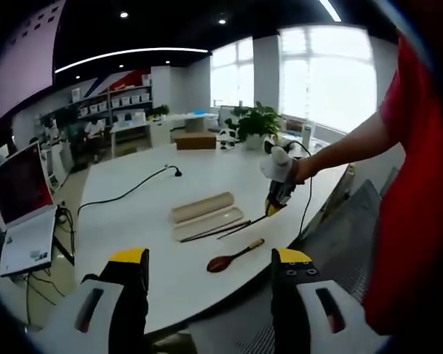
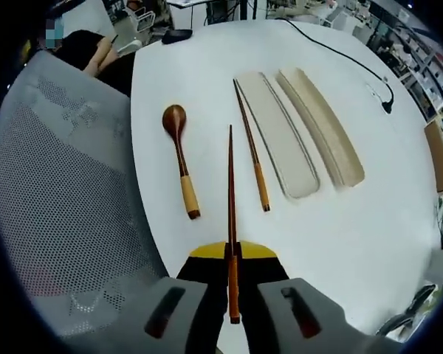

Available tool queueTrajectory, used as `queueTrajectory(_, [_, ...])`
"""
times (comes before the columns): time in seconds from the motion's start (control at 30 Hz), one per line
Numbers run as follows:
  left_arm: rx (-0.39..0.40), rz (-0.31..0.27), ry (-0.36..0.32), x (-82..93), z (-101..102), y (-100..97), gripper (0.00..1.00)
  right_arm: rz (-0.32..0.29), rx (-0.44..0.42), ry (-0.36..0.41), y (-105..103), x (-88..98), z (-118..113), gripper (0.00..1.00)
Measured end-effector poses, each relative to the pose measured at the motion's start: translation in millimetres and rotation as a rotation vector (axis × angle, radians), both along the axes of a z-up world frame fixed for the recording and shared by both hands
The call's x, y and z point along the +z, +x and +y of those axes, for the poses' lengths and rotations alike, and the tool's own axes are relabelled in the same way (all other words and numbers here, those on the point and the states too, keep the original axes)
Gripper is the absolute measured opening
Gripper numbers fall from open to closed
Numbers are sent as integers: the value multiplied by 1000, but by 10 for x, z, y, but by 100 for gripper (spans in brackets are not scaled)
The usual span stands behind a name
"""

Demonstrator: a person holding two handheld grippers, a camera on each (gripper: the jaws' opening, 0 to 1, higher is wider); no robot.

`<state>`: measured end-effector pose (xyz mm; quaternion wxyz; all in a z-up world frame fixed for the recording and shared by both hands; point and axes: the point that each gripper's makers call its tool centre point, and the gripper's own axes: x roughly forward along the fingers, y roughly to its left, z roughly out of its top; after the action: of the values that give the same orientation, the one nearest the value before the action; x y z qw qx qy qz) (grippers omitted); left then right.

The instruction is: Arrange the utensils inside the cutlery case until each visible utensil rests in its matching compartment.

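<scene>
The right gripper (image 2: 232, 258) has its jaws closed on one chopstick (image 2: 231, 192), pinched near the thicker handle end, so that the stick runs straight out along the jaws' own line with its thin tip pointing away over the table (image 2: 369, 236). The handle end pokes back a little between the jaws.

Just right of that held stick, on the table, lies the second chopstick (image 2: 251, 151), close to parallel but slanted slightly, tip also pointing away. Touching or almost touching its far part is the case tray (image 2: 277, 136), a long shallow pale trough, and beside that the lid (image 2: 321, 125), both lying along nearly the same line as the sticks. So the held stick already matches the tray's long axis; the coming move looks like a sideways shift to the right over the loose stick, then a lowering into the trough, with little turning needed.

To the left of the held stick lies the spoon (image 2: 179, 158), bowl away, handle toward the gripper, well clear of the tray.

The left gripper (image 1: 210, 276) hangs back off the table edge with its jaws spread apart and nothing between them. From there the spoon (image 1: 234, 256) is the nearest utensil, the tray (image 1: 207, 221) and lid (image 1: 201, 206) beyond it, and the right gripper (image 1: 269, 212) is far closer to the tray
</scene>
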<state>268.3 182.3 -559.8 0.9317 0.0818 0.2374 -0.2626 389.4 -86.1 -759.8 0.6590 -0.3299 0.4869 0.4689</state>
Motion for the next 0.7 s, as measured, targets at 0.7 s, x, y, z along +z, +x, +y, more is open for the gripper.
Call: queueTrajectory(0.7, [14,7,19,-2,28,-28,69,-132,92,115,368,365,368,0])
